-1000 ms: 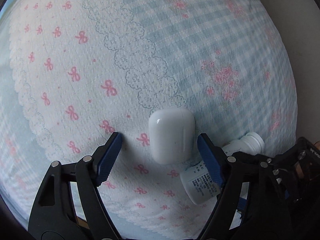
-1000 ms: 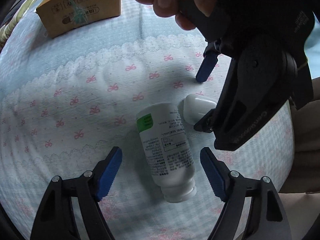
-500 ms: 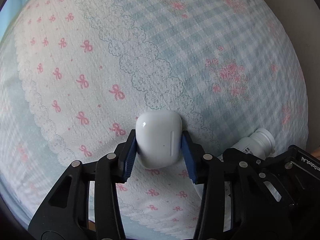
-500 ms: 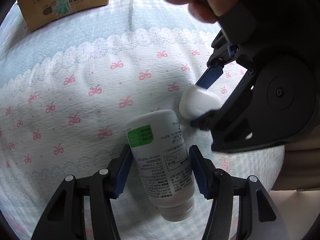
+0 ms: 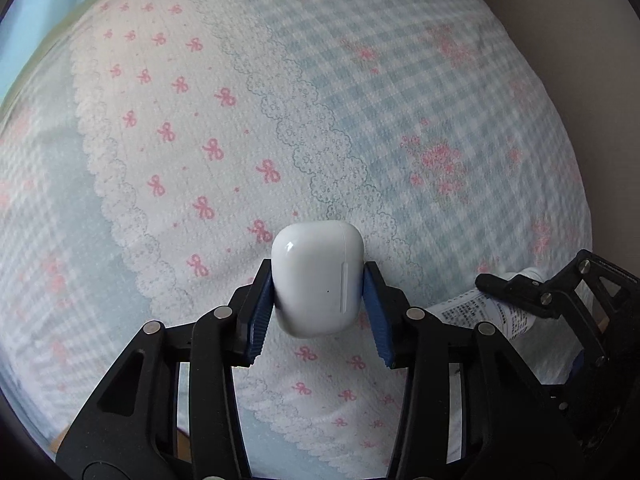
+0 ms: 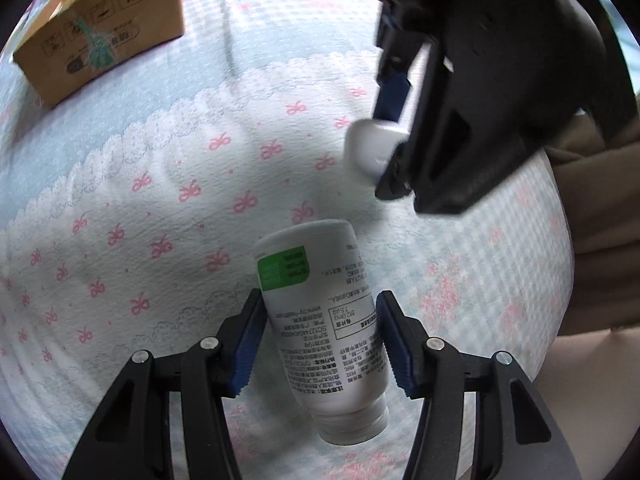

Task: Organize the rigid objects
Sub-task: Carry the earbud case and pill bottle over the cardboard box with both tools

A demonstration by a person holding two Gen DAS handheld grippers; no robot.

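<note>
My left gripper (image 5: 318, 306) is shut on a white earbud case (image 5: 318, 278) and holds it above the bow-patterned bed cover. The case also shows in the right wrist view (image 6: 370, 148), clamped in the left gripper (image 6: 390, 148) at the upper right. My right gripper (image 6: 320, 338) is shut on a white pill bottle (image 6: 324, 320) with a green label patch, its cap pointing toward the camera. The bottle shows partly in the left wrist view (image 5: 480, 312) at the lower right, held by the right gripper's black frame.
A brown cardboard box (image 6: 100, 36) stands on the bed at the upper left of the right wrist view. The bed cover (image 5: 200, 140) is white with pink bows beside a blue check part. The bed's edge and a beige surface (image 6: 592, 280) lie at the right.
Both grippers closed from open: the left on the earbud case, the right on the pill bottle. Both objects now sit lifted off the cover.
</note>
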